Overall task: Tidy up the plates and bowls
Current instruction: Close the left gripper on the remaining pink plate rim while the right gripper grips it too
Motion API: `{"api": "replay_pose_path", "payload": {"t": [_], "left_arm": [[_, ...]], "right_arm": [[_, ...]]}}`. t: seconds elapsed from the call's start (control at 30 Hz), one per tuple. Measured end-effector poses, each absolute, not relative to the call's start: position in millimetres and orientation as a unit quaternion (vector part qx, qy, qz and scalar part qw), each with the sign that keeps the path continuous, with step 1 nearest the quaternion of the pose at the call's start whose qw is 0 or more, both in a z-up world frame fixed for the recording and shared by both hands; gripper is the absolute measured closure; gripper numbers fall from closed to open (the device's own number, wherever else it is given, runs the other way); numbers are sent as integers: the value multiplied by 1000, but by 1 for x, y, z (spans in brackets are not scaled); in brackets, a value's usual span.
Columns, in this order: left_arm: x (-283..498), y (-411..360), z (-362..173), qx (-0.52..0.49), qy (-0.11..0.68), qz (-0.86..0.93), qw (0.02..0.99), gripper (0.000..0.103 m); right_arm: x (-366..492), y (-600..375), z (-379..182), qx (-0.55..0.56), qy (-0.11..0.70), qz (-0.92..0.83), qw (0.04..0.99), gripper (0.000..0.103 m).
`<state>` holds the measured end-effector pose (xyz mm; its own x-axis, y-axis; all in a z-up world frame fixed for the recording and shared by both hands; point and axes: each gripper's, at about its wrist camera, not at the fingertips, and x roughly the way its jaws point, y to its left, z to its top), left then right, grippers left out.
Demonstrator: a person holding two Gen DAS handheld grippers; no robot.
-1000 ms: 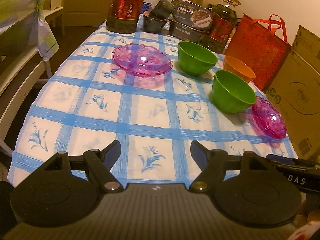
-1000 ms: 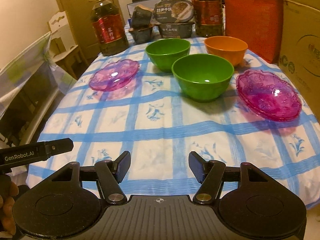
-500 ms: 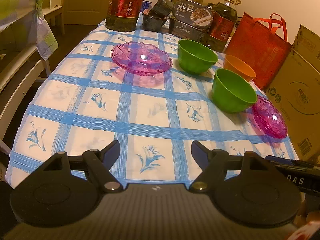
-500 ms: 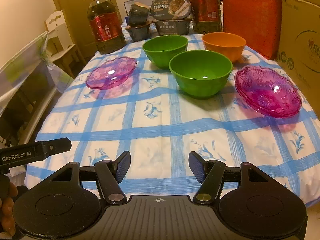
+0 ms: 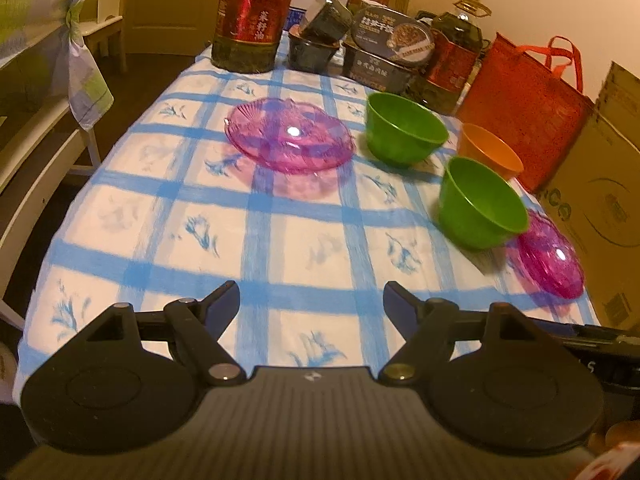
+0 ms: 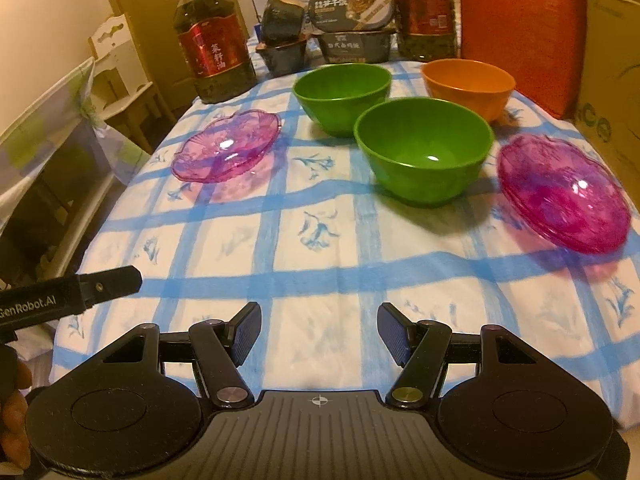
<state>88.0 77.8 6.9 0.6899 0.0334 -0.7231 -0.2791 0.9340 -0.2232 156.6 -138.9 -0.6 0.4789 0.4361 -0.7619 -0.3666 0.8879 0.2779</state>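
Five dishes sit on the worktop (image 6: 320,264), which is covered in a white cloth with a blue check: two green bowls, one orange bowl and two pink glass plates. The nearer green bowl (image 6: 425,152) stands around the middle, with the farther green bowl (image 6: 342,96) just behind it to the left and the orange bowl (image 6: 468,86) behind it to the right. One pink plate (image 6: 228,150) lies well apart on the left side, the other pink plate (image 6: 562,192) just right of the nearer green bowl, close to the cloth's right edge. The left tongs (image 5: 312,300) hang over the near edge of the cloth, spread wide with nothing between the pads. The right tongs (image 6: 319,330) hover over the near edge too, parted a little less, also holding nothing. Large oil bottles (image 6: 212,48) and boxed food stand along the far end, beside a red bag (image 6: 520,28).
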Motion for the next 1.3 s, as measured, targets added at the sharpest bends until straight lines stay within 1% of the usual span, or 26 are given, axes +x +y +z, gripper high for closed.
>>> {"api": "replay_pose_path", "payload": {"t": [0.33,0.7,0.73,0.77,0.83,0.93,0.97,1.07,1.2,1.27,1.3], "left_arm": [[142,132,0,-157,380,111,905,25],[225,191,-21,-146,368,128,909,27],[232,194,-24,-143,367,129,910,29],[241,197,-26,-136,367,131,911,34],[254,203,-30,-127,362,134,914,39],[273,211,-39,-122,361,133,915,40],[278,213,-42,-122,363,134,914,43],[290,219,-54,-125,372,134,910,48],[297,223,-64,-120,373,133,910,55],[300,225,-68,-119,373,128,911,64],[302,226,-70,-117,374,128,911,66]], "right_arm": [[220,-93,-12,55,454,244,855,39],[298,-39,-31,62,447,265,852,39],[304,-35,-33,63,446,265,852,39],[312,-32,-35,64,445,265,853,39],[325,-26,-39,66,443,264,854,39],[345,-18,-45,70,438,263,857,42],[350,-16,-47,70,437,262,857,44],[368,-8,-58,73,443,262,854,51],[382,0,-69,71,450,265,850,58],[387,3,-74,72,455,264,847,63],[389,3,-76,73,457,264,846,65]]}}
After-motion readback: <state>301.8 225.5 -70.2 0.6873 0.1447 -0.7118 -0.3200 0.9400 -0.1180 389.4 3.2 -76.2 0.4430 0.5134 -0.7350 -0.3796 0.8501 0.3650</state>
